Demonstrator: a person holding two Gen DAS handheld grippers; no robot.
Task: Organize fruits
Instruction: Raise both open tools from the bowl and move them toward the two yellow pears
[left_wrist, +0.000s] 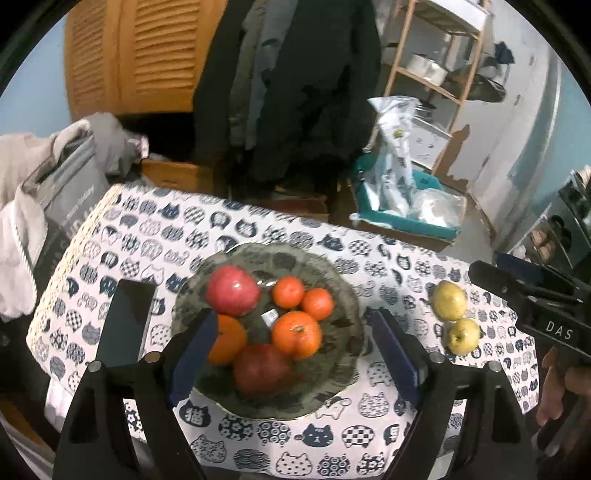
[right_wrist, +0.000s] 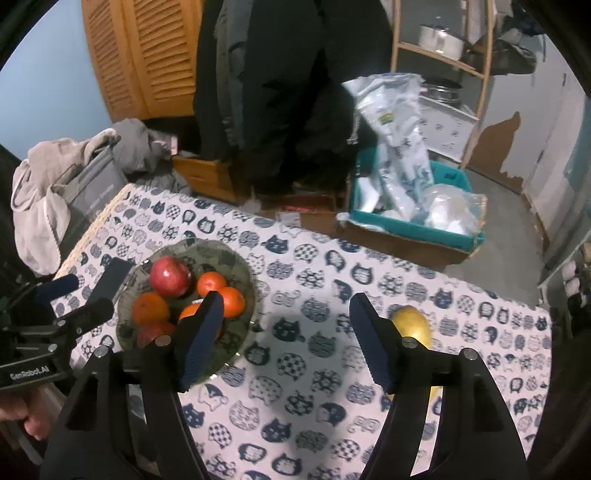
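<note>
Both grippers' jaws spread, empty; plate (left_wrist: 332, 391) holds six fruits, two pears (left_wrist: 448, 300) beside.

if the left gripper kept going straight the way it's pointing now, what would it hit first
Most likely the fruit in the glass plate: the left gripper is open and empty above it, with the big orange and a red apple between its fingers' line. Depth is unclear, so which fruit comes first is uncertain.
</note>
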